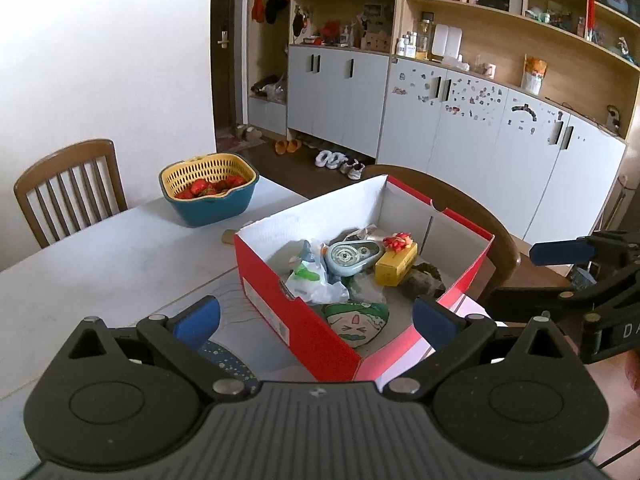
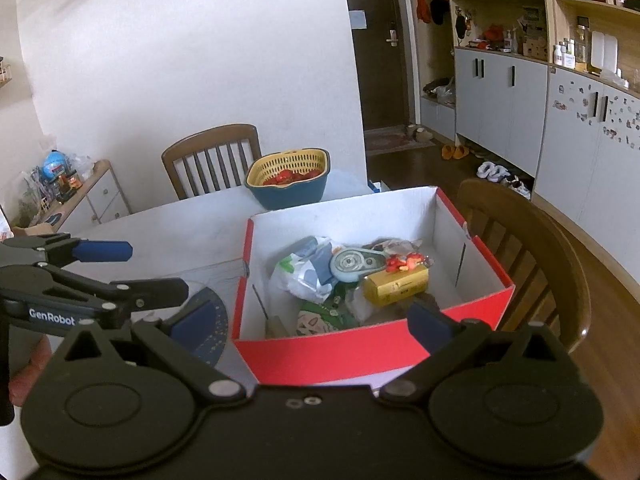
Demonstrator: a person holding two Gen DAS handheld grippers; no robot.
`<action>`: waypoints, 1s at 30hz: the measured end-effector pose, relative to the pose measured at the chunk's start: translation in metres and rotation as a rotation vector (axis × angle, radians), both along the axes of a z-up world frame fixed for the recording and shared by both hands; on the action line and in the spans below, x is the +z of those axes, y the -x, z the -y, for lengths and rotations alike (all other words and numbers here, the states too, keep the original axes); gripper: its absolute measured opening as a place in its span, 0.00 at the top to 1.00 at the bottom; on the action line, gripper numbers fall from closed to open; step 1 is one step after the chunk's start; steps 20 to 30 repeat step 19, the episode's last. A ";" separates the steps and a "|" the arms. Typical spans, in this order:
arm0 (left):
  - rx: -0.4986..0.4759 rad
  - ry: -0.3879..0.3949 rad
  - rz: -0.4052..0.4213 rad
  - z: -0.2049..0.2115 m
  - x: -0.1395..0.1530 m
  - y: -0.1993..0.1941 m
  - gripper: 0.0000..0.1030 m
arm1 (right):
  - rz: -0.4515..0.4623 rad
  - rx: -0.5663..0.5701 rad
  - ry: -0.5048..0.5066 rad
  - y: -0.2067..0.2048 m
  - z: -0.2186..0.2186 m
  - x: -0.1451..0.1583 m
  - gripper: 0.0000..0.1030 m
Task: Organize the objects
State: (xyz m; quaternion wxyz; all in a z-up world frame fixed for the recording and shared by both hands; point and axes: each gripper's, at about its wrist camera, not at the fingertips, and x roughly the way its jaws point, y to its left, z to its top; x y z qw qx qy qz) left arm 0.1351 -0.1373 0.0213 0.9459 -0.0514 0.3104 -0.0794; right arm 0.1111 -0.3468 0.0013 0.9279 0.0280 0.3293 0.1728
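Observation:
A red shoebox [image 1: 304, 324] [image 2: 340, 348] with a white inside stands open on the white table [image 1: 100, 272]. In it lie a pale blue tape dispenser [image 1: 348, 258] [image 2: 356, 264], a yellow carton [image 1: 396, 266] [image 2: 396, 286] with a red ornament [image 1: 397, 241] on top, a crumpled plastic bag [image 1: 316, 280] [image 2: 304, 276] and a green cartoon-face item [image 1: 356, 320]. My left gripper [image 1: 316, 318] [image 2: 140, 270] is open and empty before the box's near-left corner. My right gripper [image 2: 312, 320] [image 1: 548, 276] is open and empty at the box's near side.
A blue and yellow basket of strawberries [image 1: 208, 192] [image 2: 288, 180] sits at the table's far side. A dark blue protractor-like disc [image 2: 208, 328] lies left of the box. Wooden chairs stand behind the table [image 1: 68, 196] and right of the box [image 2: 532, 260].

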 end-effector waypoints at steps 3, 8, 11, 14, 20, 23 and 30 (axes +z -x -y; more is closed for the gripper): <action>0.000 -0.014 0.009 0.001 0.001 0.004 0.00 | 0.005 -0.005 0.000 0.005 -0.002 0.001 0.01; -0.002 -0.002 0.018 -0.002 0.002 0.008 0.00 | 0.009 -0.013 0.003 0.010 -0.004 0.004 0.01; -0.006 -0.003 0.019 -0.002 0.002 0.009 0.00 | 0.009 -0.021 0.003 0.012 -0.004 0.005 0.01; -0.012 0.000 0.010 -0.002 0.000 0.009 0.00 | 0.007 -0.027 0.003 0.013 -0.005 0.006 0.01; -0.013 0.001 0.000 -0.006 -0.004 0.009 0.00 | -0.001 -0.030 0.004 0.014 -0.006 0.005 0.01; -0.013 0.001 0.000 -0.006 -0.004 0.009 0.00 | -0.001 -0.030 0.004 0.014 -0.006 0.005 0.01; -0.013 0.001 0.000 -0.006 -0.004 0.009 0.00 | -0.001 -0.030 0.004 0.014 -0.006 0.005 0.01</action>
